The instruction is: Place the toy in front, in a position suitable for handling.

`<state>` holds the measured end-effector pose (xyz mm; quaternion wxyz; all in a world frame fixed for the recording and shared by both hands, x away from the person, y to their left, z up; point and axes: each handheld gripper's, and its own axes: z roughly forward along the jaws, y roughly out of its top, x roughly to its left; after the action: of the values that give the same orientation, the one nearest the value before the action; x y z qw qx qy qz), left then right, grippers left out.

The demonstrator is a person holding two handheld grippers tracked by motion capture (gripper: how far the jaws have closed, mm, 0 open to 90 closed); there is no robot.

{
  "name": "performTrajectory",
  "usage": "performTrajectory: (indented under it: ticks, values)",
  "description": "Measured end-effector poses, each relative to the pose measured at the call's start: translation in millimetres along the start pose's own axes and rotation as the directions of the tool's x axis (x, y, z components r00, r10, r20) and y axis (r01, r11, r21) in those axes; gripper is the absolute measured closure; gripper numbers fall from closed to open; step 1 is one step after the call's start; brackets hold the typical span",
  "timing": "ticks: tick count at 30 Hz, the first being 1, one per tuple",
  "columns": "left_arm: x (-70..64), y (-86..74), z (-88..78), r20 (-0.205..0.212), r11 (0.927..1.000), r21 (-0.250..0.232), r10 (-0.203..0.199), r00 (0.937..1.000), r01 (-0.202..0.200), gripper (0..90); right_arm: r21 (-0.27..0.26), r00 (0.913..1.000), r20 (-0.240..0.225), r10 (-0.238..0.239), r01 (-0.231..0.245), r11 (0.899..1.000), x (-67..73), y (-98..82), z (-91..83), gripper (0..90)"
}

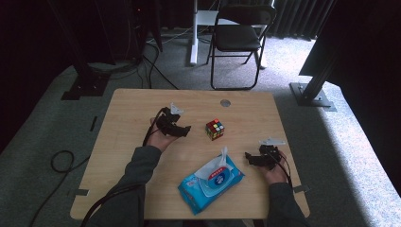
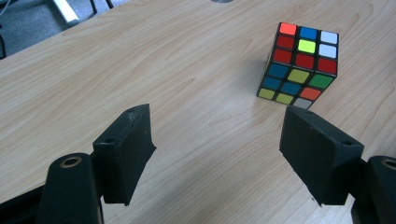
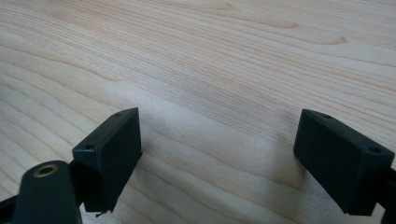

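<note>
Cube (image 1: pixel 215 129), a scrambled colour puzzle, sits on the wooden table (image 1: pixel 127 109) near its middle, resting flat and touched by nothing. Left gripper (image 1: pixel 185 129) is held just left of the cube in the high view, jaws pointing toward it. In the left gripper view the two black jaws stand wide apart with bare wood between them; cube (image 2: pixel 299 65) lies ahead and to the right of the gap, close to the right-hand jaw tip but apart from it.

Right gripper (image 1: pixel 249 157) rests near the table's right edge, well apart from the cube. Its own view shows jaws spread wide over bare wood grain, nothing held.

Wipes pack (image 1: pixel 211 181): soft blue packet lying flat toward the near edge, between the two forearms, just beside the right gripper. Flap on top is lifted and a white wipe (image 1: pixel 222 153) sticks up from the opening. Remaining contents hidden inside the packet.
</note>
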<state>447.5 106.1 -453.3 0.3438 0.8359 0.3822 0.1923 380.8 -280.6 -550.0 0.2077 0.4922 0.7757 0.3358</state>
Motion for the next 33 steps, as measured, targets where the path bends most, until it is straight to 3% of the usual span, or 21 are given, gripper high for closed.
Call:
performTrajectory:
  ticks: [17, 23, 27, 33]
  values:
    - [-5.2, 15.2, 6.1, 0.009, 0.9994, -0.008, 0.034, 0.9994, -0.034, 25.5, -0.001, 1.0000, 0.000, 0.000, 0.000, 1.000, 0.0, 0.0, 0.0, 14.8]
    - [-11.5, 24.8, 8.0, 0.024, 0.9981, -0.021, 0.059, 0.9980, -0.059, 25.5, 0.000, 1.0000, 0.000, 0.000, 0.000, 1.000, 0.0, 0.0, 0.0, 14.8]
    - [-16.0, 26.3, 11.7, 0.059, 0.9980, -0.048, 0.045, 0.9972, -0.043, 25.5, -0.001, 1.0000, 0.002, 0.001, -0.001, 1.000, 0.2, 0.2, 0.2, 14.8]
    - [-23.9, 28.6, 21.7, 0.072, 0.9976, -0.036, 0.062, 0.9954, -0.060, 25.5, -0.002, 1.0000, 0.005, 0.004, -0.004, 1.000, 0.6, 0.5, 0.7, 14.7]
